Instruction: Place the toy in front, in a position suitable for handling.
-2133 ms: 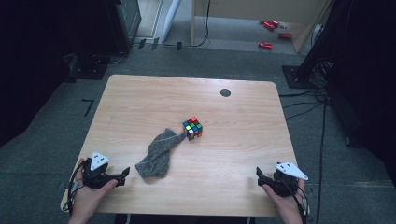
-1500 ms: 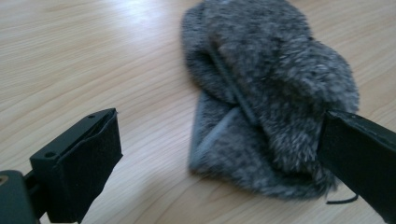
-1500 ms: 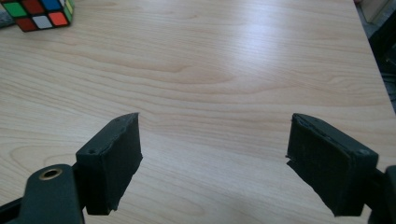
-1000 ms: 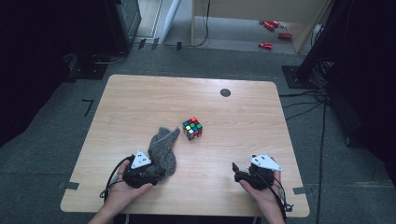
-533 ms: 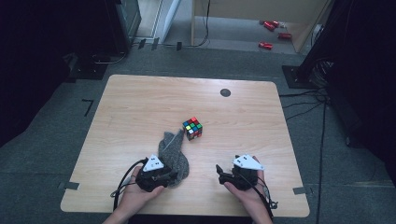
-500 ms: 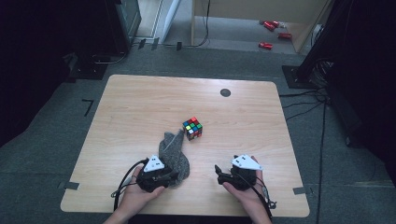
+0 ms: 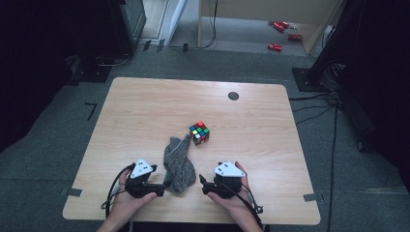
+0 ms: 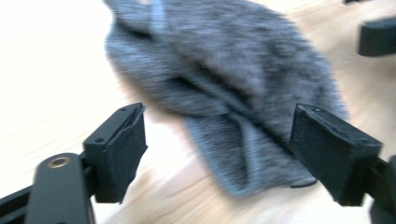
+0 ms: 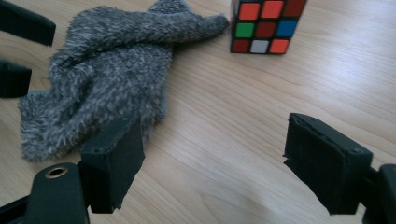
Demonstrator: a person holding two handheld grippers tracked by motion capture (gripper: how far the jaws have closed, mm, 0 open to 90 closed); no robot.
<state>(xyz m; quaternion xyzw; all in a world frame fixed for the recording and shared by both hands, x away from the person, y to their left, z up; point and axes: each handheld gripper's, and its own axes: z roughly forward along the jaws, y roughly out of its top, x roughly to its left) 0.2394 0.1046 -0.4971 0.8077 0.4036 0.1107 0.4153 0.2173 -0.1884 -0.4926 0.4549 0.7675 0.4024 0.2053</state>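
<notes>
On the table [image 7: 145, 116], seen from the high view, a grey sock [image 7: 178, 158] lies crumpled just toward six o'clock of centre, its toe reaching up beside a puzzle cube [image 7: 199, 133] at about one o'clock from it. The left gripper [image 7: 159, 186] sits at the sock's seven o'clock, its tips at the cloth's near edge; the right gripper [image 7: 202, 184] sits at its four o'clock, just beside the sock but apart from it.

In the left gripper view, the left gripper [image 8: 219, 158] has its jaws spread wide, having just been opening, and the sock [image 8: 224, 88] lies between them at twelve o'clock; its hem reaches down between the pads, but neither pad presses on it. Nothing is held.

In the right gripper view, the right gripper [image 9: 210, 163] also stands wide open over bare wood. The sock [image 9: 98, 79] lies at ten o'clock, its edge just behind the left pad, and the cube [image 9: 268, 25] stands at one o'clock, upright on the table.

The work looks barely begun: both claws have closed in on the sock, yet no grip is taken. Seizing the cloth and then lifting, spreading or folding it are all left to do.
</notes>
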